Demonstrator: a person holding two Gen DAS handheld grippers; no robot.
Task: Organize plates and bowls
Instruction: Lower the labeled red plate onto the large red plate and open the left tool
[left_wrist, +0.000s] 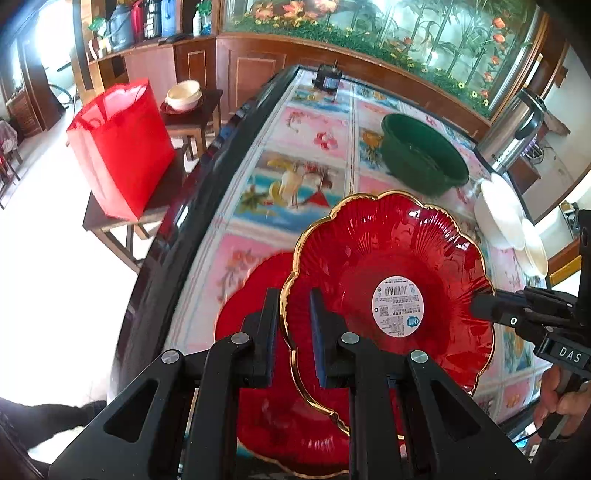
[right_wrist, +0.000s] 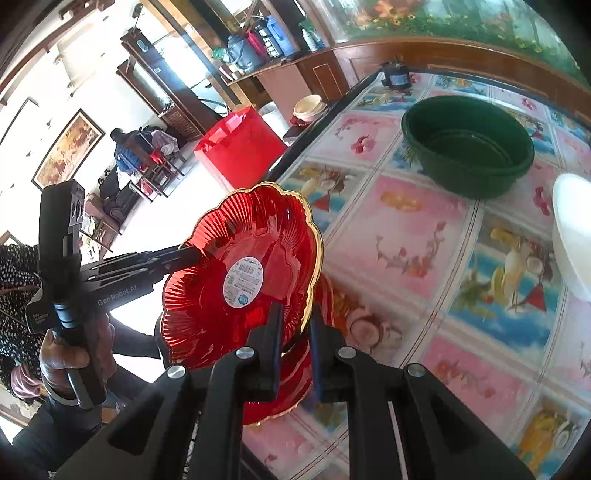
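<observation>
A red glass plate (left_wrist: 369, 258) with a gold scalloped rim and a round white label hangs tilted above the table, held from both sides. My left gripper (left_wrist: 293, 295) is shut on its near rim; in the right wrist view the left gripper (right_wrist: 195, 253) grips the plate's (right_wrist: 207, 314) left edge. My right gripper (right_wrist: 295, 310) is shut on the opposite rim, and the right gripper (left_wrist: 480, 306) shows at the plate's right edge. A second red plate (left_wrist: 258, 406) (right_wrist: 295, 387) lies on the table just beneath. Stacked white bowls (left_wrist: 498, 218) (right_wrist: 572, 236) sit at the right.
A green basin (left_wrist: 424, 155) (right_wrist: 469, 144) stands farther back on the flowered tablecloth (left_wrist: 295, 122). A steel thermos (left_wrist: 513, 129) is behind it. A red bag (left_wrist: 122, 147) sits on a stool left of the table, with a white bowl (left_wrist: 183, 95) on another stool beyond.
</observation>
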